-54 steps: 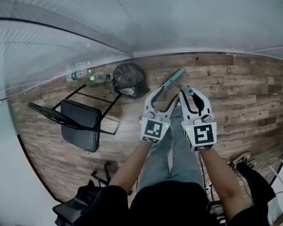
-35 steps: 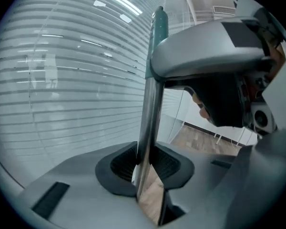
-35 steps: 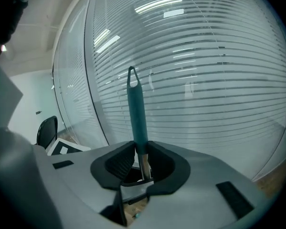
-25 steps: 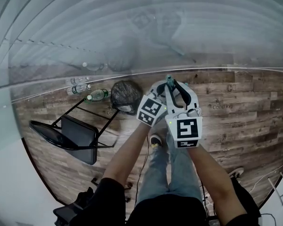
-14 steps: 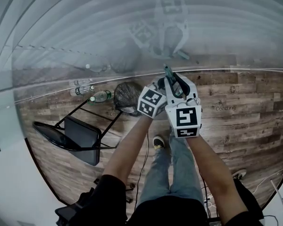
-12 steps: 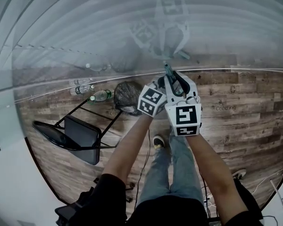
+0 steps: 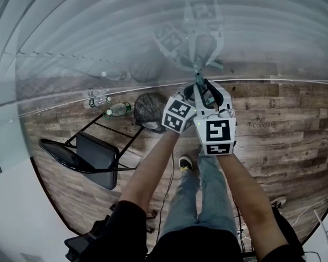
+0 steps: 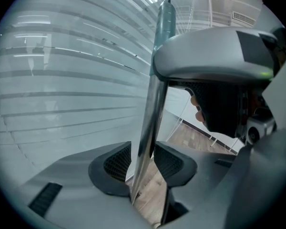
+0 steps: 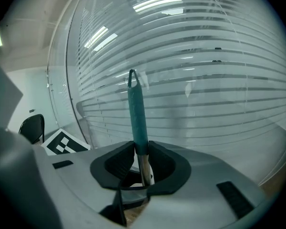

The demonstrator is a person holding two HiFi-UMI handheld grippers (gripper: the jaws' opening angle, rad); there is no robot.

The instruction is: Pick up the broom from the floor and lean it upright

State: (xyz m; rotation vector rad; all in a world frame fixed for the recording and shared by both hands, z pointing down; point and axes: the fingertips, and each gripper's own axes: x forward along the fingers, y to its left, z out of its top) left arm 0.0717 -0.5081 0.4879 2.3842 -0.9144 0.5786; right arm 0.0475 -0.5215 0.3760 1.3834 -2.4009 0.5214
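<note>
- Right gripper point(image 9: 142, 165) clamps the upright broom point(image 9: 137, 113) near the glass wall point(image 7: 98, 42).
- Left gripper point(image 8: 143, 164) jaws have just been opening, handle loose between them.
- Risk: unsupported release lets it topple.

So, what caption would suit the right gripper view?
Right gripper clamping the broom handle, held upright before a striped glass wall.
</note>
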